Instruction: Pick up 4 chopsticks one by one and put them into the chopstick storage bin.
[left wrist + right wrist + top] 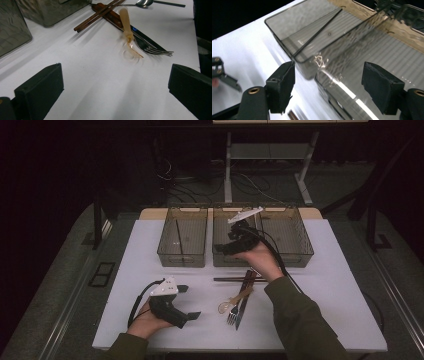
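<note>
A pile of cutlery lies on the white table [320,285]: brown chopsticks [232,279], a wood-handled knife [245,292], a metal fork [232,316] and a translucent plastic spoon [231,304]. My left gripper [189,302] rests low at the front left, open and holding nothing, pointing at the pile. Its own view shows the plastic spoon [127,27] lying across the knife [111,17], the fork [156,50], the chopsticks [96,16] and a metal spoon [144,3]. My right gripper [226,244] hovers open over the middle bin [222,260], with nothing between its jaws [329,87].
Three clear bins stand in a row at the back: left [182,255], middle and right [300,247]. The left bin [287,22] holds a thin dark stick [319,32]. Cables trail from both grippers. A person's sleeves enter from the bottom.
</note>
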